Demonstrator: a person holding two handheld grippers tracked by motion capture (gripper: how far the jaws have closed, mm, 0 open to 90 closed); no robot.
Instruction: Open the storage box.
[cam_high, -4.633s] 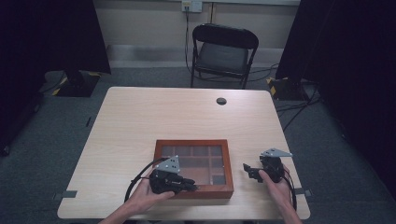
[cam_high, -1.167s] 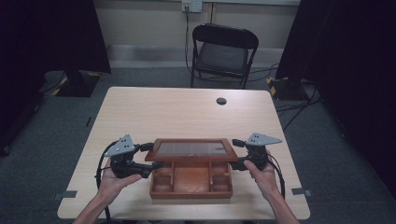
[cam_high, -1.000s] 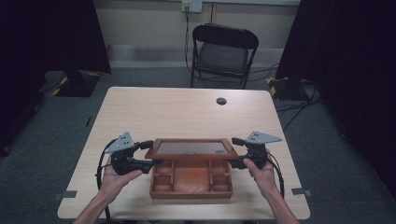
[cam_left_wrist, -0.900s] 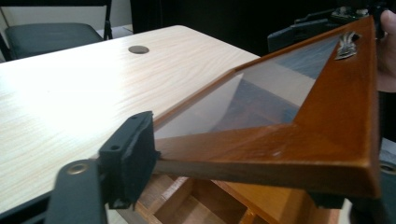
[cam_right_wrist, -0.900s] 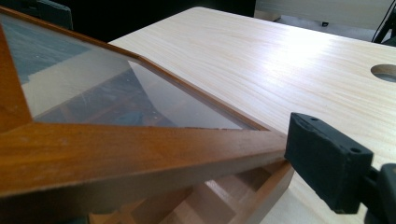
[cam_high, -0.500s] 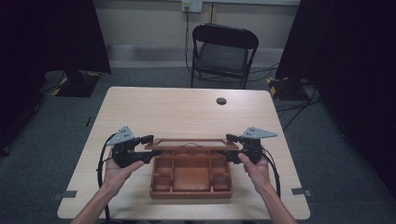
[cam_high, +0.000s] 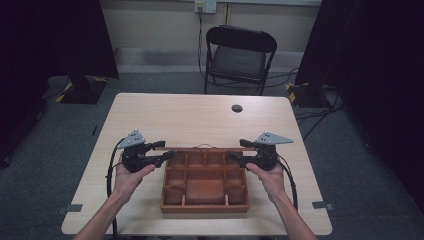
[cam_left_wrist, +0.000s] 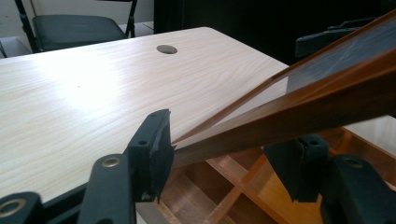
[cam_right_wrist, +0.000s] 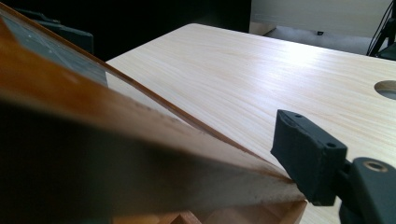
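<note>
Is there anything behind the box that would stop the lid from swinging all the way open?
Nothing visible does. The lid stands about upright between both grippers, and the table behind the box is bare wood. The nearest feature is the round cable hole, well back.

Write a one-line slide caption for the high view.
Two handheld grippers, left gripper and right gripper, raise the glass-paned lid of a wooden compartment box upright on a table.

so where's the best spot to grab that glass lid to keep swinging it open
Probably the wooden side rails of the lid, one gripper per end, coming in from the box's left and right. The lid stands nearly upright on its rear hinge, so those rails are the exposed edges, and its middle is glass. The left gripper already straddles one rail.
</note>
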